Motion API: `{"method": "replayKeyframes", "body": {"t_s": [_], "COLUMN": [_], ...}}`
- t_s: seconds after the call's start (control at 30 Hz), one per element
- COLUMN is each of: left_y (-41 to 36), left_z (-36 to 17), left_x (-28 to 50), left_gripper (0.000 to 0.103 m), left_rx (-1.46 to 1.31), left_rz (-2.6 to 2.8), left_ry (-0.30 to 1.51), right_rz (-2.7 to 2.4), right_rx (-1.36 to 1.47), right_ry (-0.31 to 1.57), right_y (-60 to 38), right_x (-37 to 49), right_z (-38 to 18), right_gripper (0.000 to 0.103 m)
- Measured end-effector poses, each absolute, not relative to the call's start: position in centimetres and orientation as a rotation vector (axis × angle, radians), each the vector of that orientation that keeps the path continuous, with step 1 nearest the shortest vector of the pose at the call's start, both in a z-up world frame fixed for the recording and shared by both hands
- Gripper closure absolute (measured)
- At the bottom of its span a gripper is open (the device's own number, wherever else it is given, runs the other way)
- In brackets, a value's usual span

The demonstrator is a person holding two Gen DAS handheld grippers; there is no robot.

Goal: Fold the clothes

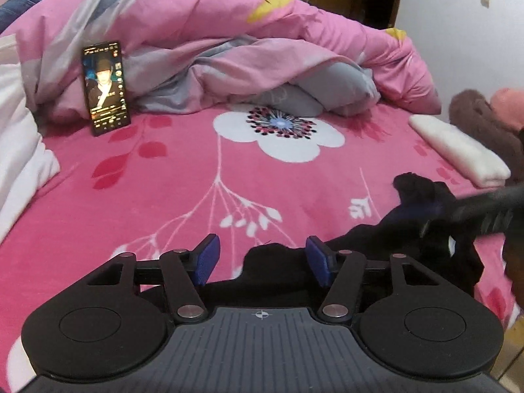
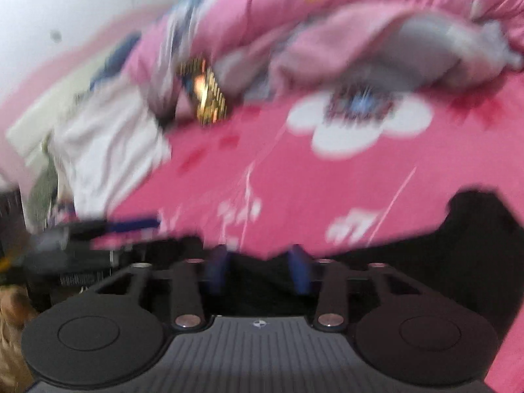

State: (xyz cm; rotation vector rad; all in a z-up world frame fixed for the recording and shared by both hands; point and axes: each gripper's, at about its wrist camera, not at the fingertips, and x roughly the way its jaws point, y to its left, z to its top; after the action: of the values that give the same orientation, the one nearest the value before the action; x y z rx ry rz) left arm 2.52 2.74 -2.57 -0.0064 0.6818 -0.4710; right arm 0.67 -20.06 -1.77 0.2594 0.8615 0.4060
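Pink floral bedsheet (image 1: 183,196) covers the bed and fills both wrist views; a white flower print (image 1: 278,134) lies ahead of the left tool (image 1: 262,263). Left tool: both blue pads (image 1: 206,262) stand well apart, jaws open, nothing between them but the edge of a black garment (image 1: 271,262) lying just below and ahead. The garment spreads along the sheet to the right of this tool, bunched and unfolded, up to the right tool (image 1: 422,216), seen blurred at the right edge. Far ahead, a rumpled pink quilt (image 1: 203,32) is heaped; a lit phone (image 1: 105,88) leans upright against it, ahead and to the left. White cloth (image 1: 19,150) lies at the far left. A folded white item (image 1: 458,150) rests ahead and to the right, just beside a brown plush thing (image 1: 475,121). Right wrist view, heavily motion-blurred: the right tool's (image 2: 258,270) blue pads (image 2: 299,271) are apart, jaws open, above the black garment (image 2: 442,249), which runs beneath them and out to the right. Whether the pads touch the fabric cannot be told.
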Motion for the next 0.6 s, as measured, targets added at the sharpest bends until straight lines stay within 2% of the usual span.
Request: {"method": "replayKeyframes", "body": {"t_s": [0.07, 0.13, 0.3, 0.6], "left_y": [3.3, 3.3, 1.9, -2.6], "left_z": [-2.1, -1.5, -0.6, -3.8], "left_x": [2.0, 1.9, 1.8, 0.9], "left_gripper": [0.045, 0.045, 0.044, 0.044], "left_rx": [-0.019, -0.020, -0.009, 0.136], "left_rz": [-0.484, -0.490, -0.536, -0.596], "left_ry": [0.656, 0.637, 0.625, 0.764], "right_rz": [0.425, 0.439, 0.463, 0.476], "right_rx": [0.228, 0.235, 0.265, 0.318], "right_ry": [0.883, 0.888, 0.886, 0.890], "right_y": [-19.5, -19.7, -20.4, -21.3], "right_x": [-1.1, -3.0, -6.6, -9.2], "right_z": [-2.3, -2.5, -2.4, -4.0], "right_gripper": [0.076, 0.078, 0.079, 0.079]}}
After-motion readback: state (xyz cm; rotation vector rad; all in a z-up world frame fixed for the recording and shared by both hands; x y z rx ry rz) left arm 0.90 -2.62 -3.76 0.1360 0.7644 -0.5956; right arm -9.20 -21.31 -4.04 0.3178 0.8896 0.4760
